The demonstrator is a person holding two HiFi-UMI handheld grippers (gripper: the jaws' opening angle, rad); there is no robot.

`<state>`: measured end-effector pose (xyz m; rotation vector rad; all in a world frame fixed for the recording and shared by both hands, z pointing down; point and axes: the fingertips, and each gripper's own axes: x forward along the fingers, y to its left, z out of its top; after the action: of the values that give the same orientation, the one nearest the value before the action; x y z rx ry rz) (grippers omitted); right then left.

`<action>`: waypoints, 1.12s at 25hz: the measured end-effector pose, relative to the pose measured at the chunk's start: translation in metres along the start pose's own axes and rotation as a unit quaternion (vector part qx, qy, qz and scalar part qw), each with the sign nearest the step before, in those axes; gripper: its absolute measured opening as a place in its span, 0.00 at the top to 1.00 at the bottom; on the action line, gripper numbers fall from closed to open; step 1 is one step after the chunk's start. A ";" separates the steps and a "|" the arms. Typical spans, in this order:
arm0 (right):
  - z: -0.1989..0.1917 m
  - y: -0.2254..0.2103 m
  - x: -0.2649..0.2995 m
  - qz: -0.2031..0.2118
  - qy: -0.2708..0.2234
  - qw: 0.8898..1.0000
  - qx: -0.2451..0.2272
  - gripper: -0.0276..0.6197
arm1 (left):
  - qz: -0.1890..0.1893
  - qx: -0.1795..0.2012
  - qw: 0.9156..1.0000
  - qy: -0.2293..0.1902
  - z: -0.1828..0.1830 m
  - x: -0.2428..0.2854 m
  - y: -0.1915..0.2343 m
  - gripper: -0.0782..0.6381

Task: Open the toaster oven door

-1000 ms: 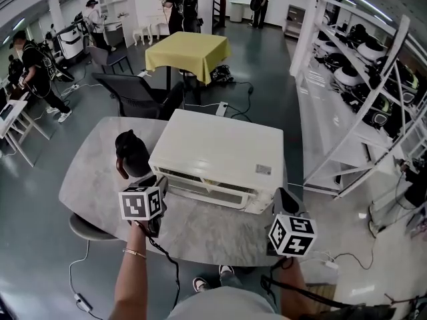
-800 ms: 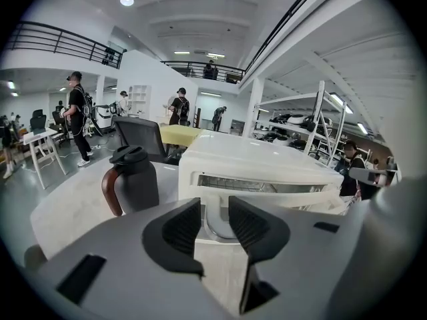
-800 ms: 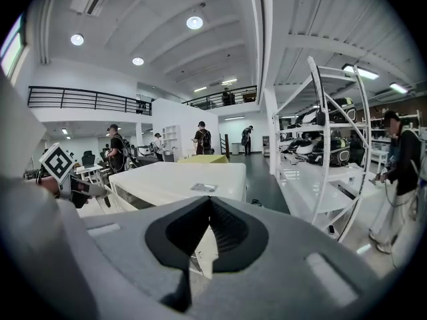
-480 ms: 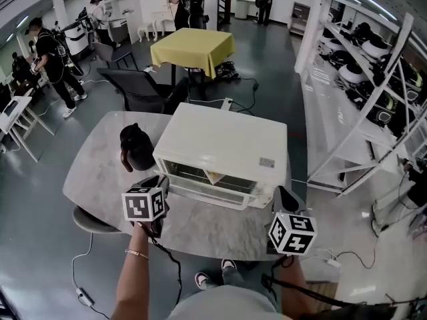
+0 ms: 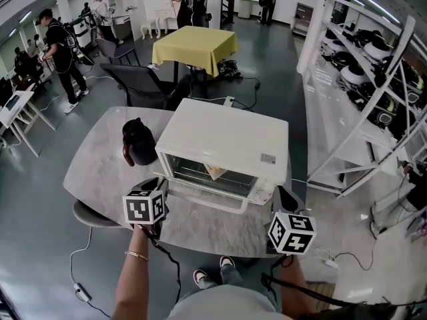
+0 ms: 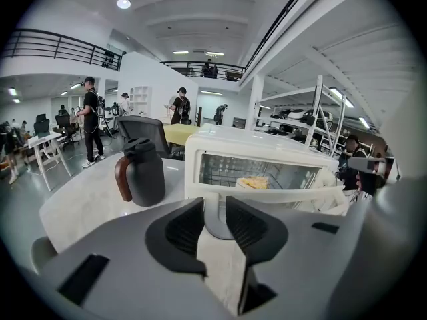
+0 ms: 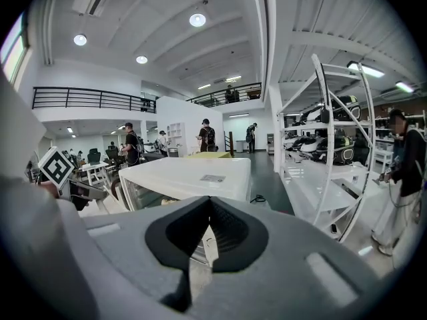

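Observation:
A white toaster oven (image 5: pixel 227 139) stands on the grey marble table (image 5: pixel 100 179). Its glass door (image 5: pixel 208 173) hangs partly open, and food (image 6: pixel 253 182) shows on the rack inside. My left gripper (image 5: pixel 160 184) is at the door's lower left corner. In the left gripper view its jaws (image 6: pixel 215 209) are closing, with the left end of the white door handle (image 6: pixel 267 195) between the pads and touching them. My right gripper (image 5: pixel 284 197) hovers by the oven's front right corner, and it is shut (image 7: pixel 210 205) with nothing in it.
A dark jug with a brown handle (image 5: pixel 138 142) stands on the table left of the oven. Behind are a black chair (image 5: pixel 143 89) and a yellow-covered table (image 5: pixel 195 45). White shelving (image 5: pixel 360 92) runs along the right. Several people stand at the back.
The oven door has gone from closed to partly open, showing the rack and food. My left gripper stays at the handle's left end. The right gripper has hardly moved.

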<state>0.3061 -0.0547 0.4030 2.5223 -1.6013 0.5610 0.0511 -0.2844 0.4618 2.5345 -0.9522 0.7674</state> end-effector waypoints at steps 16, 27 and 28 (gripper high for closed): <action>-0.002 0.020 -0.004 0.013 0.008 1.000 -0.023 0.95 | -0.009 -0.011 1.000 0.000 -0.031 -0.012 0.005 0.75; -0.002 0.034 -0.005 0.029 0.015 0.999 -0.041 0.95 | -0.006 -0.027 1.000 0.003 -0.062 -0.018 0.011 0.76; -0.002 0.035 -0.005 0.029 0.015 0.999 -0.042 0.95 | -0.006 -0.029 1.000 0.002 -0.064 -0.018 0.012 0.76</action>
<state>0.2728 -0.0648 0.3992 2.4025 -1.6571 0.5240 0.0076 -0.2540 0.5032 2.4857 -0.9428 0.7312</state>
